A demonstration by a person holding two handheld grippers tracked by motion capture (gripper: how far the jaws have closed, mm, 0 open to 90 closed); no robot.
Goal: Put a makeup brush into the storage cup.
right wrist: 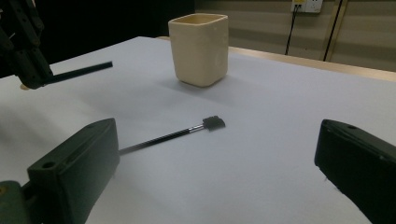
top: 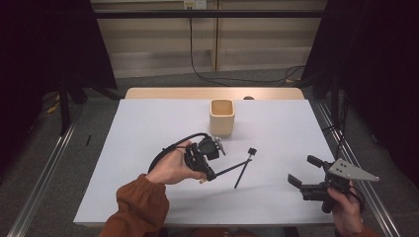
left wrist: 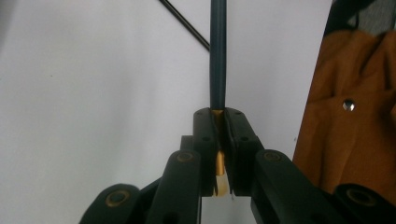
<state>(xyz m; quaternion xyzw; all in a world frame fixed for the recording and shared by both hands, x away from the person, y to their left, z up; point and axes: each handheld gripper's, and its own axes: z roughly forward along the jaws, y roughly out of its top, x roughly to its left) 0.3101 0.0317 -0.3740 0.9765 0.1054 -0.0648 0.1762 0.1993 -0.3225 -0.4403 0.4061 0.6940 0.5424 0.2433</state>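
Left claw (top: 211, 174) is clamped tight on the end of a dark pencil-like stick (top: 232, 168), whose gold end shows pinched between the pads in the left gripper view (left wrist: 219, 172); the rest of it juts forward over the desk. Whether it is a pencil or a brush handle I cannot tell, since the view is dim. Right claw (top: 302, 177) has its jaws wide apart with nothing between them, low over the near right part of the desk.

Desk (top: 148, 123) has a white top with a wooden edge at the far side. Cup (top: 221, 116), a cream, square-mouthed one, stands upright at far centre, well apart from both claws. Person's left hand (top: 173, 168), in an orange sleeve (top: 141, 202), holds the left claw near mid-desk. Right hand (top: 346, 210) grips the other one at the near right edge.

Held stick lies roughly level, tip pointing right toward the brush. Small brush (top: 244, 168), thin black handle with a dark square head (right wrist: 214, 122), lies flat on the desk between the claws, head toward the cup, just beside the tip of the held stick.
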